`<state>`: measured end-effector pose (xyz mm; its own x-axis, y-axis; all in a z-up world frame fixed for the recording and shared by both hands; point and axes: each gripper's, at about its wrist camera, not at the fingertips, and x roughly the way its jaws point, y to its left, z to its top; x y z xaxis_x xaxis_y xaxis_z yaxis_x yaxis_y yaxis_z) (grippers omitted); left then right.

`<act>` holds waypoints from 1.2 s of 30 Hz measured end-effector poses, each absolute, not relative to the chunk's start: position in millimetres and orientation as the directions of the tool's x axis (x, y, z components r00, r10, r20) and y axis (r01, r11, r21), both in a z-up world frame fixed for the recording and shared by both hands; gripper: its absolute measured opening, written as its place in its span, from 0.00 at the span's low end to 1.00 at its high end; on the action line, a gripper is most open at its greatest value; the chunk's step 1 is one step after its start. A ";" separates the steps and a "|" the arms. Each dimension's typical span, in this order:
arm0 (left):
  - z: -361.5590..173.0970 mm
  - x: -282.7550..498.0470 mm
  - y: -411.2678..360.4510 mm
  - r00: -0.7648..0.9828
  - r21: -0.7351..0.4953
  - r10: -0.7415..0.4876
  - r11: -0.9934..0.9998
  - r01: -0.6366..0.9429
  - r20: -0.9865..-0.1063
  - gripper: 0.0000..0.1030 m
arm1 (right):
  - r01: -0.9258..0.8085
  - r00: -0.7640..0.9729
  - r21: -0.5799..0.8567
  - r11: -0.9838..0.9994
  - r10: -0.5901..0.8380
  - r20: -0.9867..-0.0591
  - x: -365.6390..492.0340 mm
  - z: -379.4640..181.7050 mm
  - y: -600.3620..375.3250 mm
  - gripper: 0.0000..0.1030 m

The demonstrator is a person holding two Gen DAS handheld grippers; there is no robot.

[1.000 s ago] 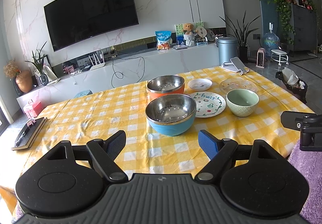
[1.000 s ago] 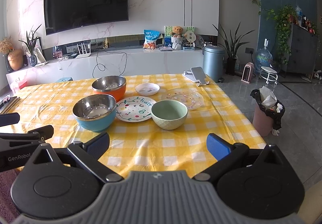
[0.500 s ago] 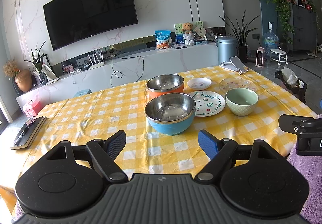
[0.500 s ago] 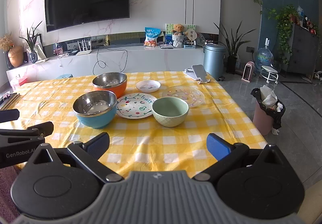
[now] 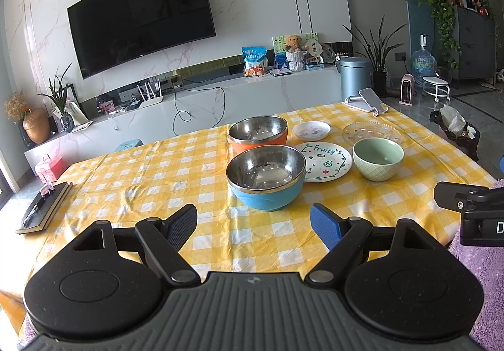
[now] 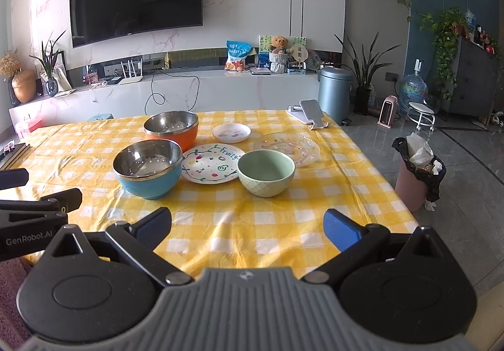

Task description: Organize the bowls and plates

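Observation:
On the yellow checked tablecloth [image 5: 151, 174] stand a blue steel-lined bowl [image 5: 266, 177], an orange steel-lined bowl [image 5: 258, 133] behind it, a green ceramic bowl [image 5: 378, 158], a painted "Fruity" plate [image 5: 326, 162], a small white dish [image 5: 311, 130] and a clear glass plate [image 5: 371, 132]. The right wrist view shows the blue bowl [image 6: 148, 168], orange bowl [image 6: 171, 129], green bowl [image 6: 266, 173], painted plate [image 6: 212, 163], white dish [image 6: 231, 132] and glass plate [image 6: 286, 147]. My left gripper [image 5: 253, 221] is open and empty, short of the blue bowl. My right gripper [image 6: 247, 226] is open and empty, short of the green bowl.
A phone on a stand [image 6: 310, 113] sits at the table's far right corner. A dark notebook [image 5: 42, 207] lies at the left edge. A pink bin with a black bag [image 6: 419, 174] stands on the floor to the right. A TV console runs behind the table.
Both grippers have drawn back slightly and risen a little; the dishes sit a bit farther away in view. Nothing on the table has moved. Both grippers stay open.

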<state>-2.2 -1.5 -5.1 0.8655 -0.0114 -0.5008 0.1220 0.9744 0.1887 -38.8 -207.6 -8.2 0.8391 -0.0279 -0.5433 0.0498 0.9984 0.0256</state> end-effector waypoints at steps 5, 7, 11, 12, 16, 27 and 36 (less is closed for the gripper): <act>-5.1 -2.0 -1.1 0.865 0.188 -0.012 0.975 0.122 -0.501 0.93 | 0.047 0.838 0.023 0.999 -0.027 -0.545 -38.2 -9.5 -206.9 0.98; -5.1 -1.9 -1.1 0.865 0.188 -0.012 0.974 0.122 -0.501 0.93 | 0.046 0.836 0.022 0.999 -0.027 -0.549 -38.1 -10.0 -206.8 0.98; -5.2 -1.9 -1.2 0.864 0.188 -0.011 0.975 0.122 -0.503 0.93 | 0.046 0.835 0.022 0.999 -0.027 -0.550 -38.6 -9.8 -207.0 0.98; -5.2 -2.0 -1.1 0.865 0.188 -0.012 0.975 0.122 -0.502 0.93 | 0.046 0.835 0.022 0.999 -0.027 -0.550 -38.5 -9.7 -206.8 0.98; -5.0 -1.5 -0.8 0.864 0.187 -0.012 0.975 0.122 -0.503 0.93 | 0.046 0.835 0.021 0.999 -0.027 -0.549 -38.5 -9.4 -206.7 0.98; -15.1 -8.2 2.9 0.850 0.059 -0.093 0.988 0.143 -0.519 0.86 | 0.029 0.837 0.040 0.999 -0.002 -0.547 -35.3 -11.5 -206.0 0.98; -11.4 8.4 15.0 0.825 -0.039 -0.158 0.986 0.163 -0.542 0.80 | 0.020 0.839 0.081 0.997 0.027 -0.543 -14.1 -13.2 -203.7 0.98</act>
<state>8.4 15.0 -11.4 0.8253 -0.1584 -0.5421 0.1635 0.9858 -0.0392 -14.1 -203.7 -13.2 0.8393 0.0271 -0.5430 0.0199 0.9966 0.0805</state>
